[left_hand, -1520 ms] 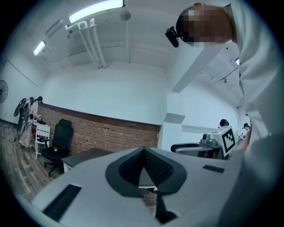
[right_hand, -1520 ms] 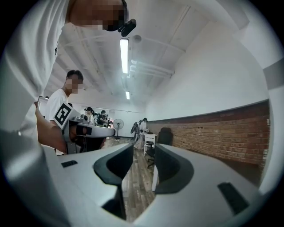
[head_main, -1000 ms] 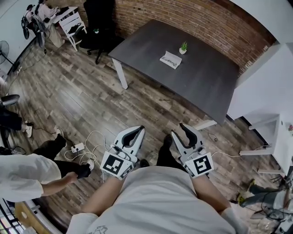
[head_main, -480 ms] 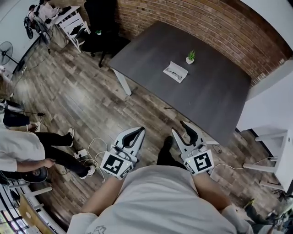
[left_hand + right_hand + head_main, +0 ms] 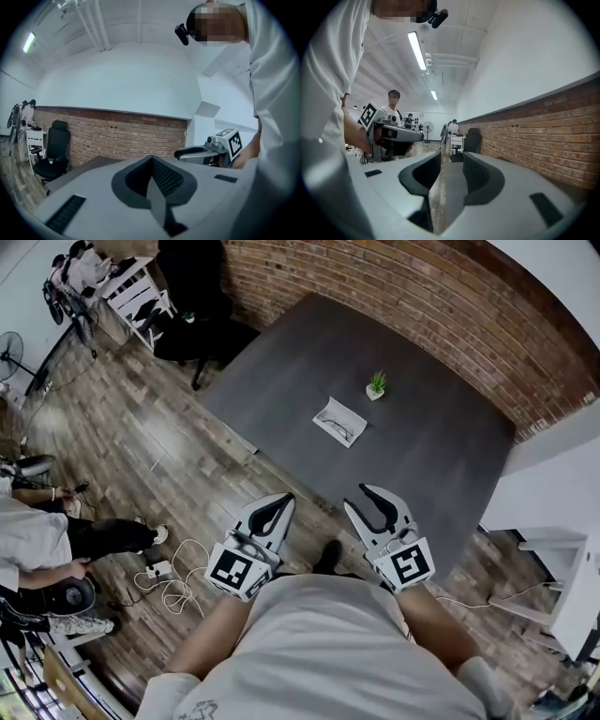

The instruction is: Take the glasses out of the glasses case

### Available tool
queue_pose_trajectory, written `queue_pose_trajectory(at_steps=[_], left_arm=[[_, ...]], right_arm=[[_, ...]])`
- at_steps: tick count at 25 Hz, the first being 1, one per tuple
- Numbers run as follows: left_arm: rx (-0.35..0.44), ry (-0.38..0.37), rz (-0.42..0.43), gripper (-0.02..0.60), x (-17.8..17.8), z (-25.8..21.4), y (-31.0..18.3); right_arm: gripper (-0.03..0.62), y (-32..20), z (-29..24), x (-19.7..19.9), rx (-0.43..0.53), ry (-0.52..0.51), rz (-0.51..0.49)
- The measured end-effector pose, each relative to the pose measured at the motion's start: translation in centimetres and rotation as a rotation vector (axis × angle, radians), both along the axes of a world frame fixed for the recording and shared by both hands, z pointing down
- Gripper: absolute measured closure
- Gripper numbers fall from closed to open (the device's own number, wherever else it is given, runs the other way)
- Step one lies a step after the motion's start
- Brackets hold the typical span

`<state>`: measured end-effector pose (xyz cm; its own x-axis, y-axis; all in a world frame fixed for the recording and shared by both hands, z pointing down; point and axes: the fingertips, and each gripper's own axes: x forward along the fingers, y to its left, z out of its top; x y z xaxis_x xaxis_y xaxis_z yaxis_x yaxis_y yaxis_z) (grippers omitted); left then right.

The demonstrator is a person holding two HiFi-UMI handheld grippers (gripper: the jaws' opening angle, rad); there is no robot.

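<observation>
A white glasses case [image 5: 339, 421] lies open on the dark grey table [image 5: 441, 456], with dark-framed glasses inside it. Both grippers are held close to my chest, well short of the case and above the table's near edge. My left gripper [image 5: 284, 500] is shut, its pads meeting with nothing between them [image 5: 152, 161]. My right gripper [image 5: 356, 496] stands a little open and empty; a narrow gap shows between its pads [image 5: 451, 161]. Each gripper view shows the other gripper beside it, and neither shows the case.
A small potted plant [image 5: 376, 385] stands just behind the case. A brick wall [image 5: 422, 296] runs behind the table. A black office chair [image 5: 192, 277] and white chair [image 5: 141, 292] stand at far left. Cables [image 5: 169, 577] and a person [image 5: 37, 540] are on the floor at left. White furniture [image 5: 553, 493] is at right.
The table and case have drawn closer and now lie straight ahead of both grippers. The person at left has shifted further to the edge. Both grippers keep their pose.
</observation>
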<state>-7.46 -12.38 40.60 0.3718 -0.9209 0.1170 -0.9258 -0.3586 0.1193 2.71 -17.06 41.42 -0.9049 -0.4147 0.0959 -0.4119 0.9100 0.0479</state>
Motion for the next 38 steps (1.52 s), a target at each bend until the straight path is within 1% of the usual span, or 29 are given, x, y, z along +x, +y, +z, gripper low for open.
queue_pose_trajectory(at_steps=[5,9,11,14,18,21,25,28,30,34,38], left_arm=[[-0.006,-0.011,0.019,0.571,0.6,0.5,-3.9],[-0.008,-0.010,0.052,0.571,0.7,1.1,-6.4],[-0.010,-0.003,0.072,0.571,0.5,1.6,-7.8],[-0.019,0.007,0.102,0.571,-0.1,2.2,-10.3],[-0.043,0.012,0.157,0.571,-1.3,3.9,-13.3],[-0.069,0.013,0.193,0.571,-2.5,5.4,-15.7],[-0.111,0.018,0.236,0.571,-4.4,7.4,-18.4],[-0.144,0.025,0.262,0.571,-6.1,9.0,-20.4],[-0.167,0.025,0.279,0.571,-6.9,10.2,-21.5],[-0.212,0.014,0.321,0.571,-7.9,13.0,-23.5],[-0.256,0.007,0.359,0.571,-8.5,15.7,-25.0]], right_arm=[[0.441,-4.0,1.0,0.7,-0.017,0.032,0.017],[0.444,-6.3,2.3,0.6,-0.018,0.077,0.038],[0.444,-7.0,2.8,0.2,-0.018,0.115,0.031],[0.445,-8.8,3.5,-0.5,-0.026,0.155,0.050],[0.447,-11.3,5.1,-2.4,-0.055,0.195,0.079],[0.450,-13.3,6.7,-4.2,-0.088,0.250,0.084],[0.451,-15.7,9.6,-6.6,-0.154,0.288,0.097],[0.453,-17.6,12.0,-8.2,-0.186,0.324,0.110],[0.454,-18.6,13.8,-8.9,-0.199,0.380,0.112],[0.461,-20.8,18.5,-9.3,-0.250,0.456,0.131],[0.464,-21.9,23.2,-9.6,-0.294,0.572,0.122]])
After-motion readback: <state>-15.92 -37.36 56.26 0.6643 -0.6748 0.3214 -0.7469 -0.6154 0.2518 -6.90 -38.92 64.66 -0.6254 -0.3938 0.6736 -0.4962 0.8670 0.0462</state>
